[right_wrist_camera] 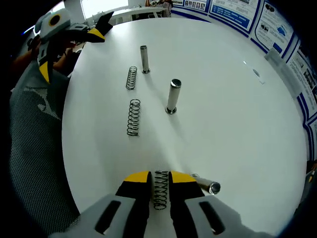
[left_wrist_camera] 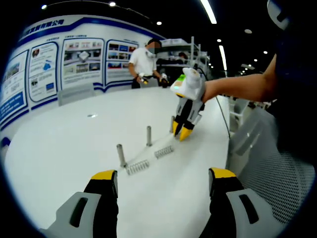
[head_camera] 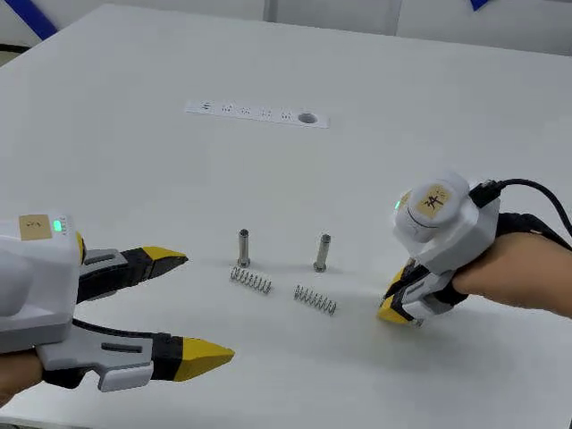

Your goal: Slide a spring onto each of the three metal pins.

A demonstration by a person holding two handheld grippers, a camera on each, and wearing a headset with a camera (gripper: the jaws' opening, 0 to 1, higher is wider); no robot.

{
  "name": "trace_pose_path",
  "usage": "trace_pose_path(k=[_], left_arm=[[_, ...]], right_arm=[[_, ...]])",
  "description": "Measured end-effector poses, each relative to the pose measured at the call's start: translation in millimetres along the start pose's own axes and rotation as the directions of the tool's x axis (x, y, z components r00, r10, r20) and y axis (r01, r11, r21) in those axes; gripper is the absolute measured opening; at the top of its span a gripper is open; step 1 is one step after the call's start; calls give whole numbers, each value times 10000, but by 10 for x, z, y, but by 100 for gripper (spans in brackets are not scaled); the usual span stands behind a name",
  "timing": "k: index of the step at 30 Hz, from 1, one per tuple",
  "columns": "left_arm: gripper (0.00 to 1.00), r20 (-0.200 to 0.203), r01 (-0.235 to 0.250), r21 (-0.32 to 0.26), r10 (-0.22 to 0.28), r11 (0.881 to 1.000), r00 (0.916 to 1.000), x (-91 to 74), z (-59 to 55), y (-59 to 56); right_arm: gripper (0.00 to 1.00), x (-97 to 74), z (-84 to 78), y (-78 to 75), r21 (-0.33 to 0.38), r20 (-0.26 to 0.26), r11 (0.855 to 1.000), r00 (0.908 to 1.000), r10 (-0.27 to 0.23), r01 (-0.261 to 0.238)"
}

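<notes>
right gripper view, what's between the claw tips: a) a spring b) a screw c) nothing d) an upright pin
a: a spring sits pinched between the yellow tips of the right claw, with a pin lying on its side next to it.

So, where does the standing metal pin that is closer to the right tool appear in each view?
Head view: the right-hand standing pin, near the centre, left of the right tool.
Left gripper view: the farther standing pin, just left of centre.
Right gripper view: the nearer standing pin, above centre.
Shared landmark: the loose spring lying beside it.
</notes>
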State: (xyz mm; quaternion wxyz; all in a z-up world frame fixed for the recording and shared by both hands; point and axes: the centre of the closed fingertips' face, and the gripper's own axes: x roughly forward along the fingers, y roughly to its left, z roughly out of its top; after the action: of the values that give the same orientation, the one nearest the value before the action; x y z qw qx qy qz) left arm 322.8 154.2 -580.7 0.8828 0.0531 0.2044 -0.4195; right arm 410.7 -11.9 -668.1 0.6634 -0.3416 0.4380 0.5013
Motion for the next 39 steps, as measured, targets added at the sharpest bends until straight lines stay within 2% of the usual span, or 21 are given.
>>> trace_pose_path(k=[4, 8, 15, 23, 39], left_arm=[[76, -11, 10, -3, -10, 10000, 10000, 1, -3, 1], [76, -1, -8, -19, 8, 10000, 10000, -2, -4, 7], [76, -50, 17, 17, -17, 10000, 10000, 5, -11, 1], [75, -158, 131, 93, -130, 9999, 9998, 18, -21, -28], [75, -209, 222, 153, -219, 9996, 9995, 27, -18, -55]], right_arm=[[13, 5, -7, 26, 75, -87, 9997, 9997, 247, -246], [12, -2, -15, 30, 62, -34, 9997, 9997, 223, -223], [12, -96, -19, 0, 612, 692, 9981, 9976, 1, -43], [12, -269, -46, -30, 1262, 1473, 9916, 9880, -465, 279], [12, -456, -169, -50, 2226, 2150, 9736, 9716, -985, 494]])
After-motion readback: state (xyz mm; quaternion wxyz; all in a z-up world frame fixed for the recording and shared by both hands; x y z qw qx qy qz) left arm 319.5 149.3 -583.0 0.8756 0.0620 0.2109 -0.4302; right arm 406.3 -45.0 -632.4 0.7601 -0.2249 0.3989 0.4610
